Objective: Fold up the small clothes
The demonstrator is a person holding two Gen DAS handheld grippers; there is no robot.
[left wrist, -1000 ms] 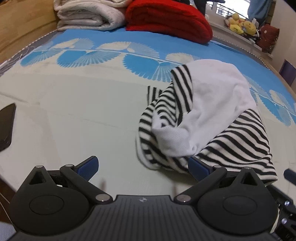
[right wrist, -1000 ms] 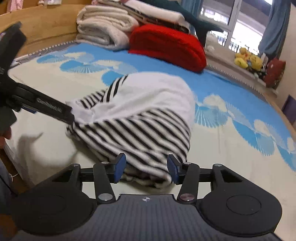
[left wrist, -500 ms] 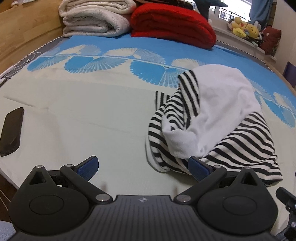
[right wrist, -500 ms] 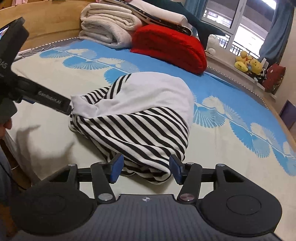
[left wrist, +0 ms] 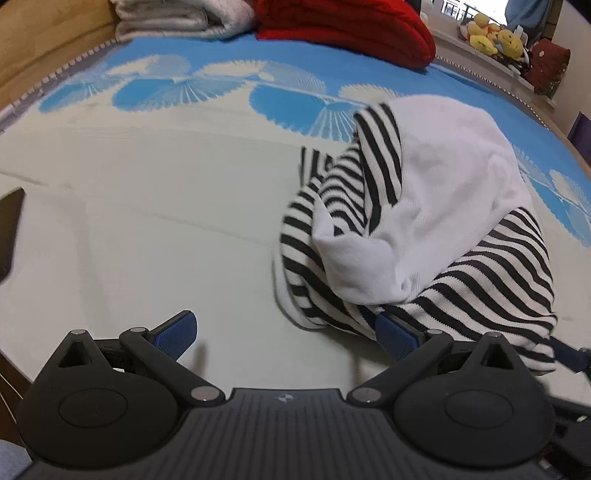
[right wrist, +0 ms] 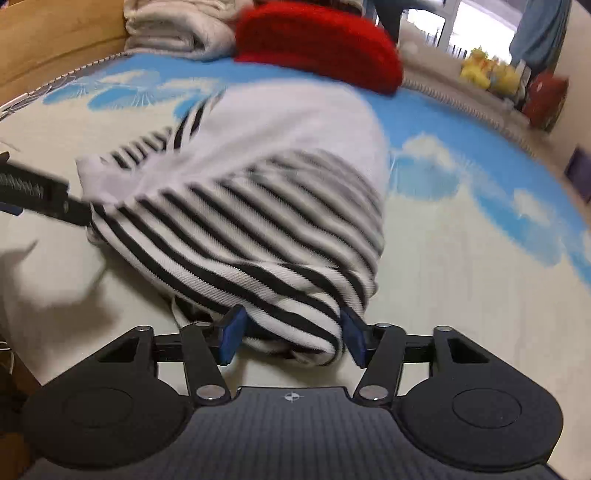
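A black-and-white striped garment (left wrist: 424,236) with a plain white part on top lies crumpled on the bed sheet (left wrist: 147,221). My left gripper (left wrist: 284,332) is open wide just in front of its near left edge. The right pad (left wrist: 393,334) sits against the striped hem and nothing is pinched. My right gripper (right wrist: 291,332) is low at the near end of the garment (right wrist: 240,206). Its jaws are opening, with a rolled striped fold lying between the blue pads. The left gripper (right wrist: 40,195) shows at the left edge of the right wrist view, touching the cloth's white corner.
A black phone (left wrist: 11,229) lies at the bed's left edge. A folded red blanket (left wrist: 343,29) and a folded white one (left wrist: 177,18) lie at the far end. Plush toys (left wrist: 491,35) sit on the sill. A wooden headboard (left wrist: 44,29) lines the left.
My right gripper has dropped and closed in on the garment, so the striped fold now lies between its wider jaws. The left gripper has edged slightly nearer the cloth.
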